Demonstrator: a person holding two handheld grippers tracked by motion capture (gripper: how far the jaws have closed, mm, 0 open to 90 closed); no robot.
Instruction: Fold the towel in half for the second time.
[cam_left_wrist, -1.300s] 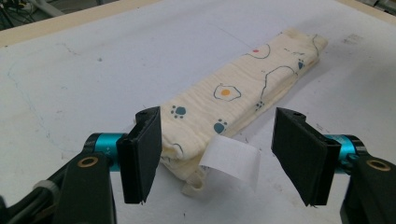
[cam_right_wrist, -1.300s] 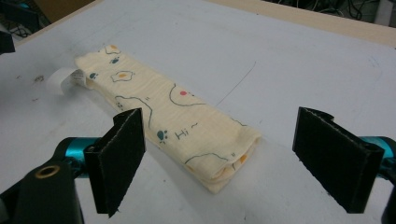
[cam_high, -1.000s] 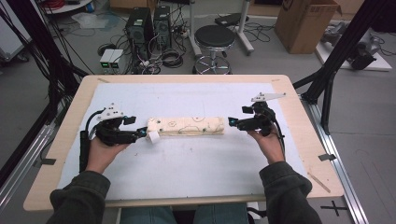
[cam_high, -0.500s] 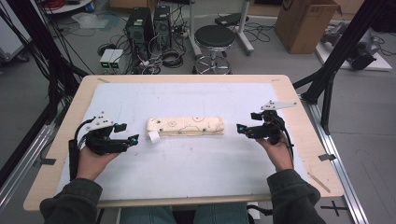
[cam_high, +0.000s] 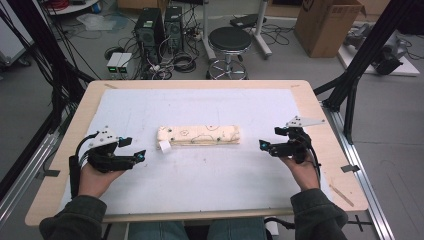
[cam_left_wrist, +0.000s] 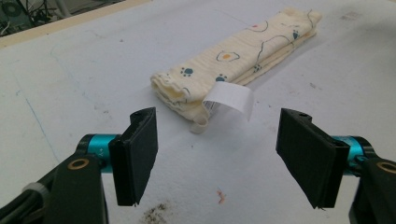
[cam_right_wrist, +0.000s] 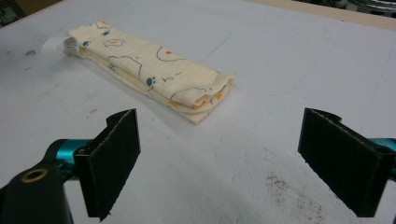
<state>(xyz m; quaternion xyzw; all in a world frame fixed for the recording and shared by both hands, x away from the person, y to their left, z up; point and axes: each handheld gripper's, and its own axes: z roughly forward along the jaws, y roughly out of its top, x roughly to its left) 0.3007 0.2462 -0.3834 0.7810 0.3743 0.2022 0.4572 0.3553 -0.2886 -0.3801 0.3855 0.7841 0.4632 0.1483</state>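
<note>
While both grippers sit clear of it, the cloth (cam_high: 199, 135) lies flat near the worktop (cam_high: 310, 210) centre, long axis parallel to the front edge.

Cloth: soft cream fabric, fine ribbed weave, folded several layers thick into a long narrow rectangle w/ rounded fold edges. Print: thin dark outline drawings, teal paw marks, small orange and red spots. Layers show as stacked pale-yellow folds at each short end.

Tag (cam_high: 164, 146): white, smooth, papery rectangle, curled, sticking out of the cloth's left end toward the front edge; a thin cream loop hangs beside it.

Mat (cam_high: 200, 190): white, matte sheet covering most of the worktop; scuffed, w/ faint blue lines, dark gritty specks and a small red smudge near the left gripper. Worktop rim is light wood w/ rounded corners.

Left gripper (cam_high: 134, 148): near the left edge, well apart from the cloth's left end, pointing at it. Jaws wide apart, have just been opening, nothing between them. Pads are flat black rectangular blocks, foam-like, on teal stems.

Right gripper (cam_high: 269, 140): near the right edge, apart from the cloth's right end, pointing at it. Jaws wide apart, nothing between; same black pads, edges slightly frayed.
</note>
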